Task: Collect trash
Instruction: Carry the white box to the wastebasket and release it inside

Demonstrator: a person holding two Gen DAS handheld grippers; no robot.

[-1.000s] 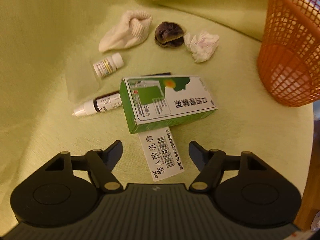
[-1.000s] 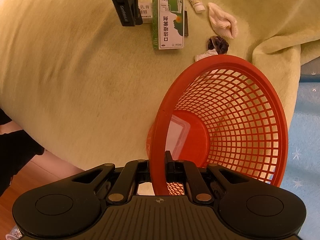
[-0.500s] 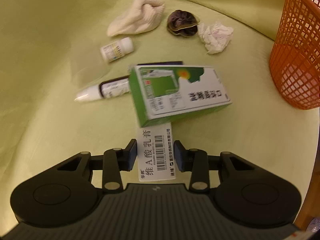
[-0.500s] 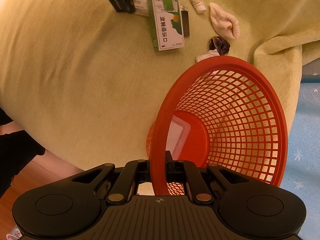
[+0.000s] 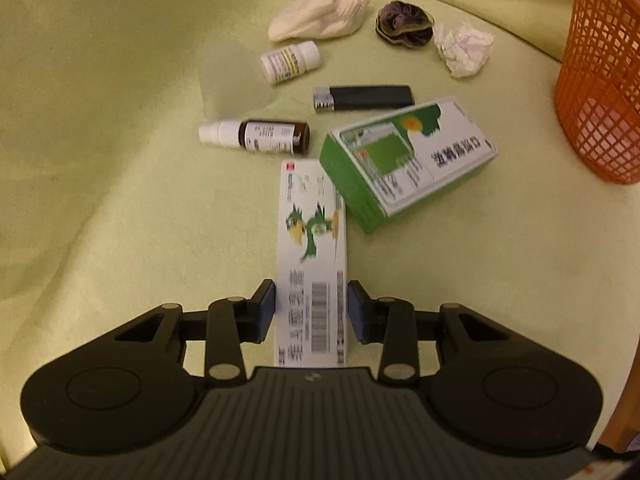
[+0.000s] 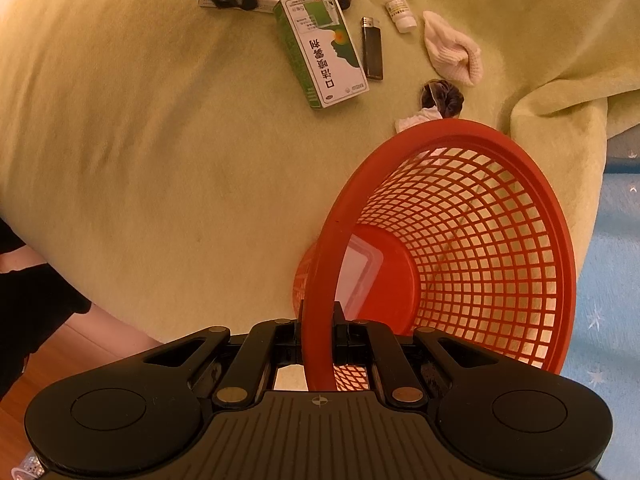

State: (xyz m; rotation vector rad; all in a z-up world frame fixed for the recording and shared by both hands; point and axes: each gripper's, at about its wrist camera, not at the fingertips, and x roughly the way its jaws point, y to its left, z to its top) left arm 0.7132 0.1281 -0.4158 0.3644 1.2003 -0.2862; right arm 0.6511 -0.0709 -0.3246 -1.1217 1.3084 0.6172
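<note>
Gripping the long white carton (image 5: pixel 311 264) at its barcode end, the left gripper (image 5: pixel 311 308) now has both pads pressed against the carton's sides; a second ago the jaws stood spread, with only that end of the carton showing from under the green box (image 5: pixel 408 160). The carton is now drawn clear of the green box, its whole printed face showing, and it appears to be lifted off the cover. The green box has swung askew, and a black lighter (image 5: pixel 362 98) that lay hidden behind it is uncovered.

Finding: one piece of trash is secured and ready to carry to the red basket (image 6: pixel 460 240). The right gripper (image 6: pixel 318 332) is pinched on the basket's near rim, unchanged, holding it tilted with its mouth open. One pale flat item already lies inside, at the bottom.

Beyond the green box lie a brown dropper bottle (image 5: pixel 256 136), a small white bottle (image 5: pixel 290 62), a cream sock (image 5: pixel 320 28), a dark crumpled item (image 5: pixel 404 24) and a crumpled tissue (image 5: pixel 464 48), the last nearest the basket.

Everything rests on a yellow-green fleece cover (image 6: pixel 160 140), soft and creased, bunched into a fold beyond the basket. To the basket's far side a blue floor mat with star marks shows; wooden flooring shows at the opposite edge.
</note>
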